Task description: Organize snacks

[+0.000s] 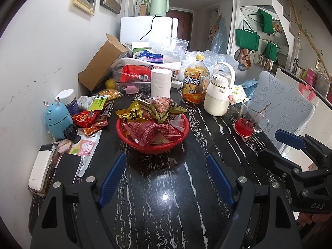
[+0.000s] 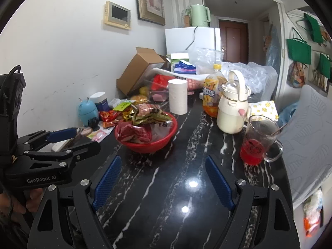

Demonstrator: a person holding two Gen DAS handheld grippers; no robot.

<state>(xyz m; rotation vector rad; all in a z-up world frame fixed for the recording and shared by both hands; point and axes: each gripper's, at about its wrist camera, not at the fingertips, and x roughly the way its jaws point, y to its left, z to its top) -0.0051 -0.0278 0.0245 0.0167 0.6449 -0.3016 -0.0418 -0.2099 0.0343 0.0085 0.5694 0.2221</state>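
Observation:
A red basket [image 1: 152, 145] [image 2: 145, 146] stands mid-table on the black marble top, heaped with snack packets [image 1: 157, 108] [image 2: 145, 112] in red, gold and green wrappers. Loose red and orange snack packets [image 1: 89, 120] [image 2: 108, 117] lie left of it by the wall, with a green-labelled packet [image 1: 98, 102] behind them. My left gripper [image 1: 166, 156] [image 2: 83, 139] is open and empty, short of the basket's near side. My right gripper [image 2: 163, 158] [image 1: 276, 147] is open and empty too, to the right of the left one and nearer than the basket.
Behind the basket stand a paper roll [image 1: 161, 83], an iced-tea bottle [image 1: 195, 81] and a white jug [image 1: 220, 95]. A glass mug [image 1: 250, 119] with red drink sits right. A blue toy [image 1: 57, 120], power bank [image 1: 41, 170] and phone [image 1: 68, 168] line the left wall. A chair [image 1: 284, 103] is right.

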